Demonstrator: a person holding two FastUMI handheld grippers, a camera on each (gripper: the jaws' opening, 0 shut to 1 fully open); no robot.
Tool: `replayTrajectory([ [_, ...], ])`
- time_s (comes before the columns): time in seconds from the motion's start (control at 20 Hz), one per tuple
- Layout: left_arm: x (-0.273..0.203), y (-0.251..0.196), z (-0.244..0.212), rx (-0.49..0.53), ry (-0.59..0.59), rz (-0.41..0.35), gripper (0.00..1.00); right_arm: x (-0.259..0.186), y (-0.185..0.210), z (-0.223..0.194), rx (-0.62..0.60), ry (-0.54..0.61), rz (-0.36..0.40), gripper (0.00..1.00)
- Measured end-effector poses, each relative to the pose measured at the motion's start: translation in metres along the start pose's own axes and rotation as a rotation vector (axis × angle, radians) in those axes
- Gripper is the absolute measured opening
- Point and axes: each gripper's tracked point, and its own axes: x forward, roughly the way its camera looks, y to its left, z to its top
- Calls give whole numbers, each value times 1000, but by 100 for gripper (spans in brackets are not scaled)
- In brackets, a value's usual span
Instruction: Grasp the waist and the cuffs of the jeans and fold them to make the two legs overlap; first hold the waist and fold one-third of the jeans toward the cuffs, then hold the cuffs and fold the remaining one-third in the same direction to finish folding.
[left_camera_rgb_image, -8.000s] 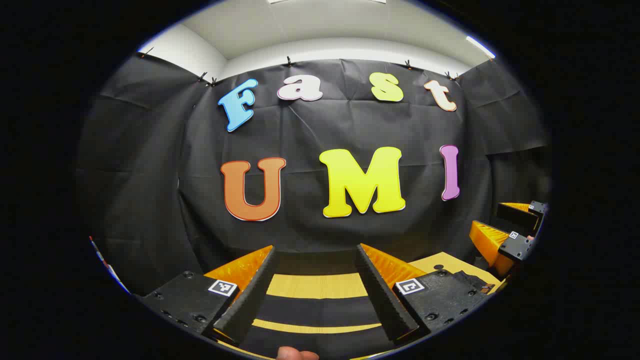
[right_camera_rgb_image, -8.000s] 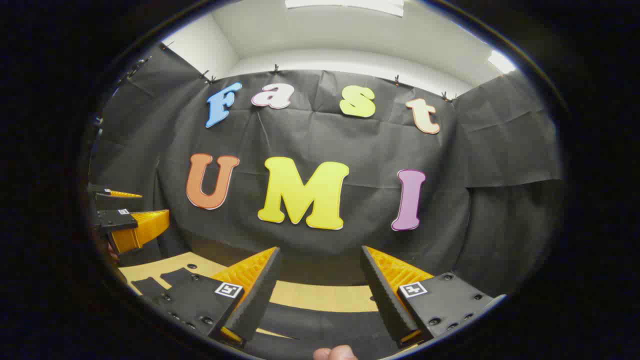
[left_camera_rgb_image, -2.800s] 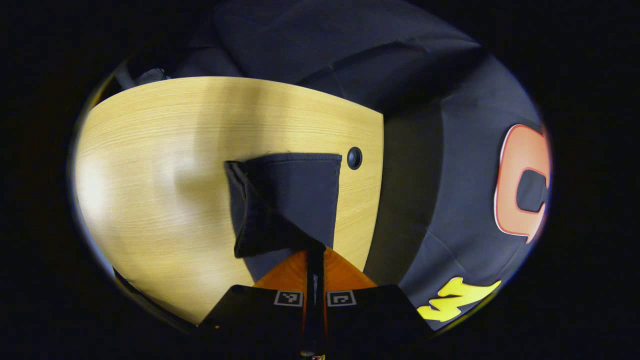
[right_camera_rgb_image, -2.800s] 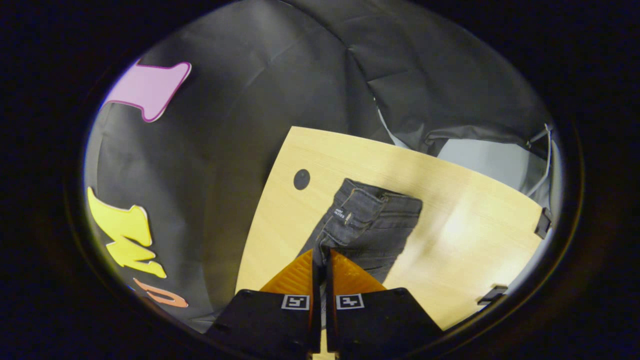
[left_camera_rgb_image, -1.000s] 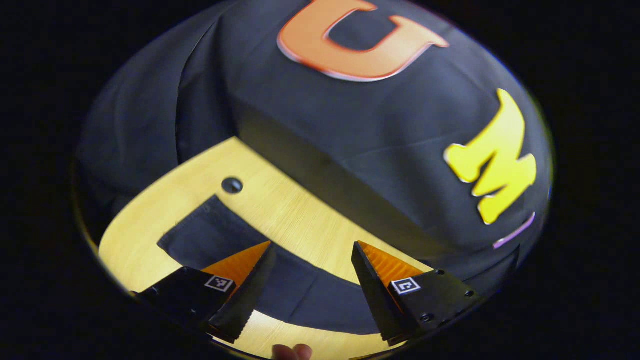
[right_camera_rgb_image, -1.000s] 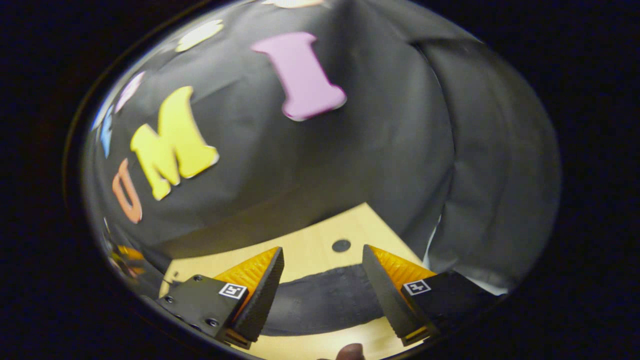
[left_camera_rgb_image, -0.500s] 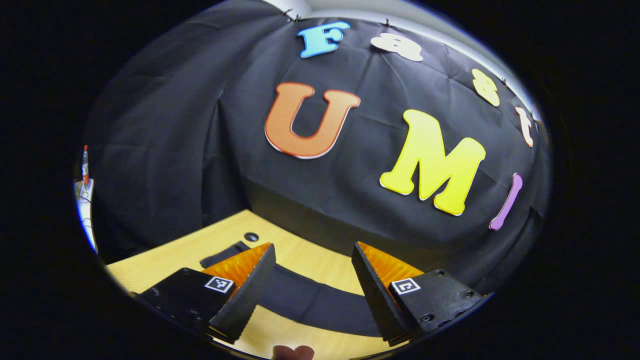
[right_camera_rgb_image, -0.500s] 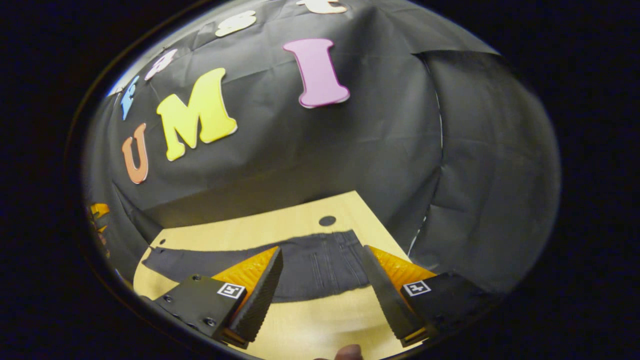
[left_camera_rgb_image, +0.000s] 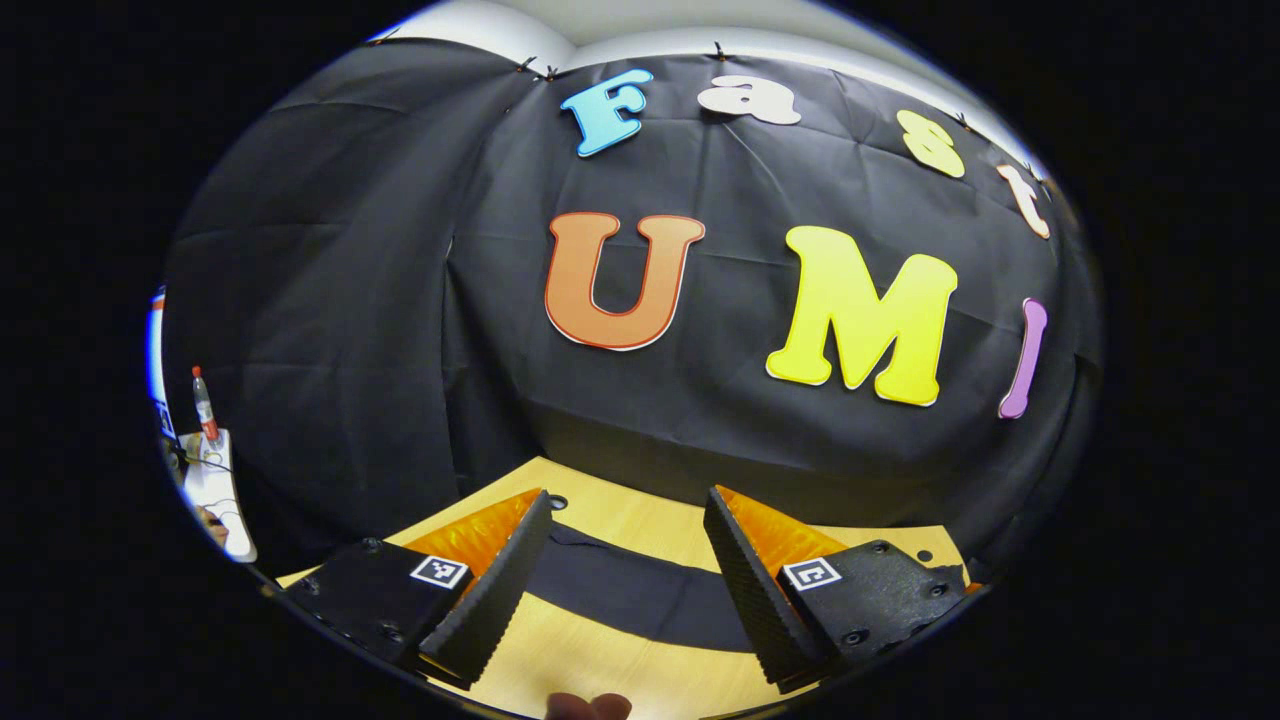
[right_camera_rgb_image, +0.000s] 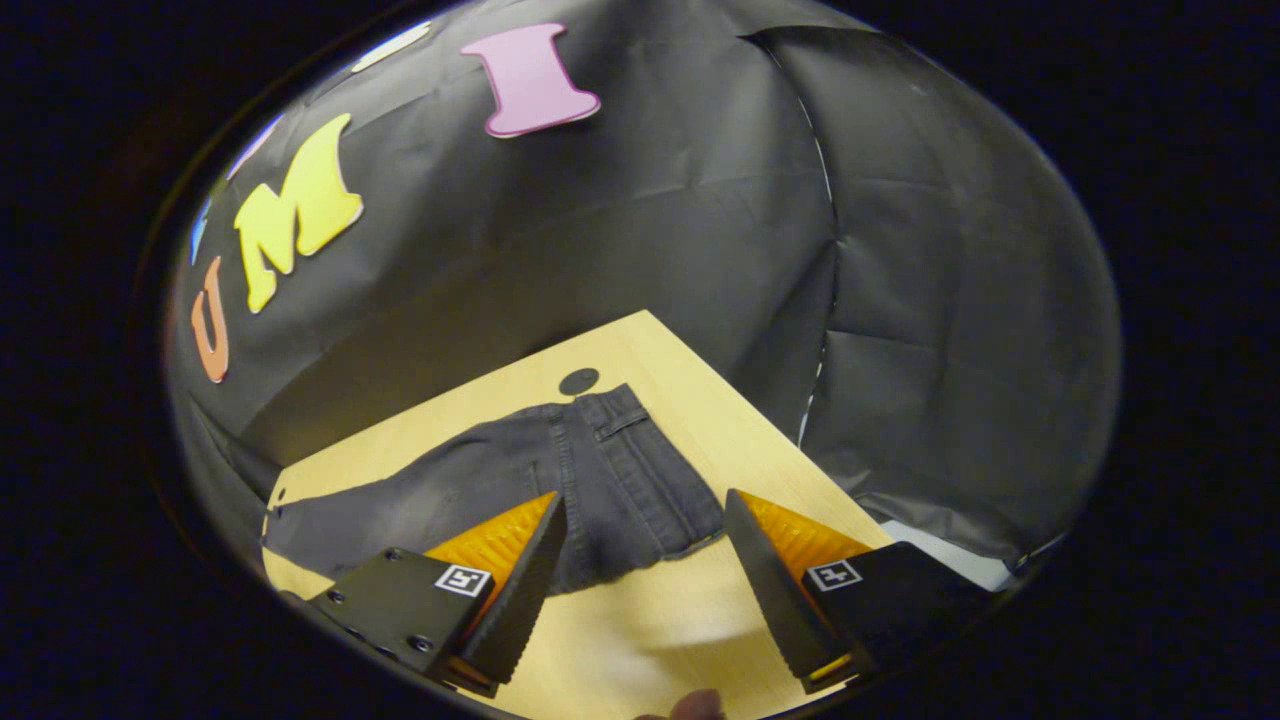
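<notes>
Dark jeans lie flat on the wooden table, doubled lengthwise so one leg covers the other. In the right gripper view the waist end is nearest, by the table's right edge, and the legs run off to the left. My right gripper hovers open just above and in front of the waist, touching nothing. In the left gripper view the jeans show as a dark band across the table. My left gripper is open over the band, with nothing between its fingers.
A round cable hole sits in the table just beyond the waist, another hole near the leg end. The black cloth wall stands close behind the table. A bottle stands on a white surface far left. A person's fingertip shows at the bottom edge.
Both grippers, shut on the jeans 2.8 s ago, have let go and stand open. Since half a second ago the left view has tilted up and the right view has dipped toward the waist.
</notes>
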Motion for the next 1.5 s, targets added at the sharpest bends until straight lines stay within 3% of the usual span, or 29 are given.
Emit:
replayTrajectory([
  [0.2, 0, 4, 1, 21, 27, 16, 99, 31, -2, -16, -5, 45, -15, 98],
  [0.25, 1, 5, -4, 19, 54, 23, 98, 35, -2, -19, 2, 52, -19, 92],
  [0.35, 3, 9, -11, 5, 84, 34, 99, 37, -1, -18, 23, 50, -14, 92],
  [0.4, 4, 11, -10, -6, 86, 34, 99, 36, -6, -21, 15, 51, -21, 98],
  [0.45, 5, 12, -11, -14, 87, 34, 99, 36, -5, -20, 2, 57, -20, 92],
  [0.5, 8, 14, -12, -17, 92, 31, 99, 37, 2, -25, 1, 70, 9, 95],
  [0.7, 11, 22, -12, -40, 99, 12, 99, 32, 13, -26, -6, 108, -4, 41],
  [0.85, 12, 36, -14, -2, 96, 2, 99, 22, 18, -17, -50, 134, -45, 15],
  [0.95, 14, 41, -14, 48, 81, -10, 99, 17, 26, -4, -36, 130, -42, 15],
  [1.15, 17, 42, -6, 104, 32, -57, 99, -39, 67, 39, -52, 49, 2, 10],
  [1.25, 19, 43, -4, 110, 14, -82, 99, -66, 106, 67, -84, -7, 42, 14],
  [1.3, 18, 46, -2, 103, 7, -89, 99, -78, 130, 79, -96, -30, 67, 10],
  [1.35, 18, 53, -2, 97, -2, -94, 99, -90, 157, 87, -106, -50, 98, 14],
  [1.5, 21, 71, -2, 87, -26, -95, 99, -119, 242, 98, -154, -83, 192, 14],
])
